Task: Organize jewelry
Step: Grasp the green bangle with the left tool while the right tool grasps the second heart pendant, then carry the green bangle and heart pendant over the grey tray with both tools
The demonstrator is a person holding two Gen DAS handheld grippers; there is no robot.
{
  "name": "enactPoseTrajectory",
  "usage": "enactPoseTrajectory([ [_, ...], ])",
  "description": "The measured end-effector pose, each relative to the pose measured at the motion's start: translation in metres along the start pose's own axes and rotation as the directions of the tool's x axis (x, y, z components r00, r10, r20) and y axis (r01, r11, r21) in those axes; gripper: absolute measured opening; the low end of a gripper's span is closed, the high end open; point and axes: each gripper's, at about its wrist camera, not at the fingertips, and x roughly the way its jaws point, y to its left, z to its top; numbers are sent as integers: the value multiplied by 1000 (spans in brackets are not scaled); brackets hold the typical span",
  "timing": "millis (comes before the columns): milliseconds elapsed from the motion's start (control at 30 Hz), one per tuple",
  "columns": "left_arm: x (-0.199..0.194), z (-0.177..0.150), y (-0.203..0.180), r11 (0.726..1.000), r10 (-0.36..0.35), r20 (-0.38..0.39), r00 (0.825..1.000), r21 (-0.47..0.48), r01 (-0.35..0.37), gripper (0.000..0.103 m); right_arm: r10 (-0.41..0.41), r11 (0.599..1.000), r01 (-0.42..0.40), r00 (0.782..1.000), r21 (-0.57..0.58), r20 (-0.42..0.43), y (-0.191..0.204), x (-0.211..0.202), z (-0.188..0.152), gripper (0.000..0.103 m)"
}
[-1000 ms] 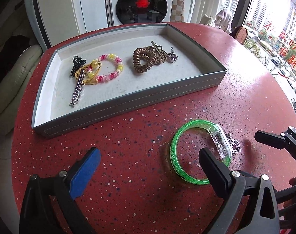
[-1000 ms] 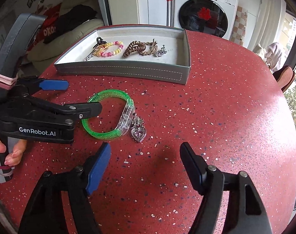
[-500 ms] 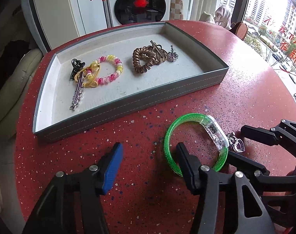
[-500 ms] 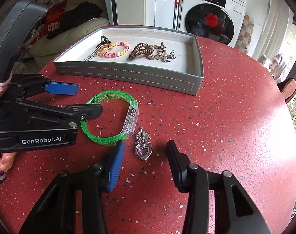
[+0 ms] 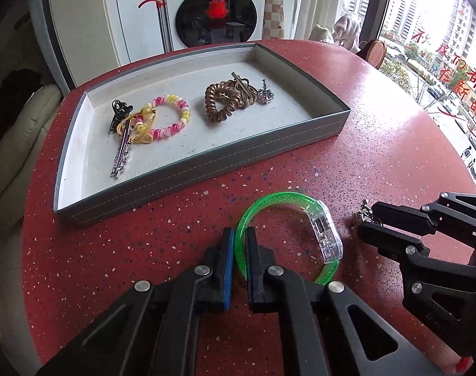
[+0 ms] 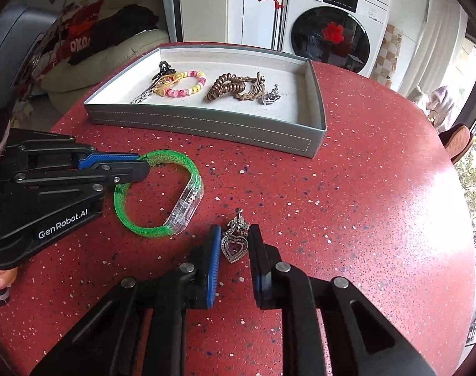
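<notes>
A green glitter bangle (image 5: 271,199) with a clear clasp lies on the red table; it also shows in the right wrist view (image 6: 187,166). My left gripper (image 5: 239,238) is shut on the bangle's near-left rim. A silver heart pendant (image 6: 235,246) with a purple stone lies right of the bangle. My right gripper (image 6: 235,241) is shut around the pendant, a finger on each side. In the left wrist view the right gripper (image 5: 368,219) hides most of the pendant (image 5: 362,211).
A grey tray (image 5: 206,169) stands at the back of the table, also in the right wrist view (image 6: 206,122). It holds a black claw clip, a silver hair clip, a pink-yellow bead bracelet (image 5: 172,119), a brown coil tie (image 5: 222,100) and a silver charm.
Both grippers moved forward and closed: the left onto the bangle's rim, the right around the heart pendant. The bangle and pendant stay on the table.
</notes>
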Motion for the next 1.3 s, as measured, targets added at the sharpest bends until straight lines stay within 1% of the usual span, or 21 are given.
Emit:
enactPoseTrajectory([
  [300, -23, -6, 15, 998, -30, 50, 998, -50, 32, 25, 28, 996, -30, 999, 85, 23, -10, -18, 2, 19],
  [633, -51, -4, 40, 995, -32, 112, 993, -93, 42, 25, 42, 989, -47, 998, 138, 40, -13, -32, 8, 19],
  [967, -64, 3, 50, 994, -41, 159, 986, -97, 57, 25, 48, 989, -54, 998, 138, 46, -2, -34, 24, 19],
  [1300, -68, 8, 65, 991, -39, 188, 981, -119, 62, 25, 60, 987, -67, 997, 149, 50, 4, -33, 35, 19],
])
